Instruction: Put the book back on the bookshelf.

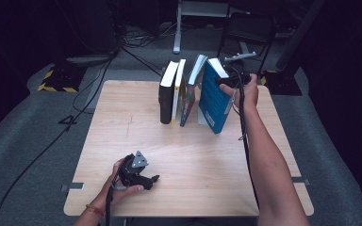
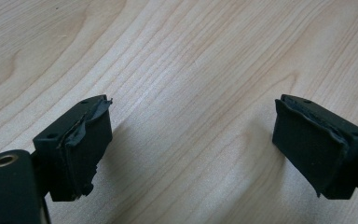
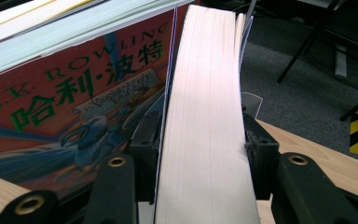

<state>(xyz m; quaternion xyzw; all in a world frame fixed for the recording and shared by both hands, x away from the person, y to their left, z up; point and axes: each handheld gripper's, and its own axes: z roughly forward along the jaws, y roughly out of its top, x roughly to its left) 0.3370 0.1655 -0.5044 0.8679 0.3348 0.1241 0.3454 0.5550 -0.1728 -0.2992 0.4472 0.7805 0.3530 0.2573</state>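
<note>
Several books stand in a row at the back of the wooden table (image 1: 122,122). The rightmost, a thick blue book (image 1: 213,101), tilts with my right gripper (image 1: 227,81) shut on its upper part. In the right gripper view the two black jaws press on either side of its pale page block (image 3: 205,116), right gripper (image 3: 204,154). Beside it leans a book with a red cover (image 3: 74,102) printed with Chinese characters. My left gripper (image 1: 152,179) rests in a hand near the table's front left. Its jaws stand wide apart over bare wood, left gripper (image 2: 191,140).
A black book (image 1: 166,96) and a white book with a yellow spine (image 1: 177,94) stand upright left of the leaning book (image 1: 191,89). A pale bookend (image 1: 201,117) sits behind the blue book. A dark chair (image 1: 247,28) and cables lie beyond the table.
</note>
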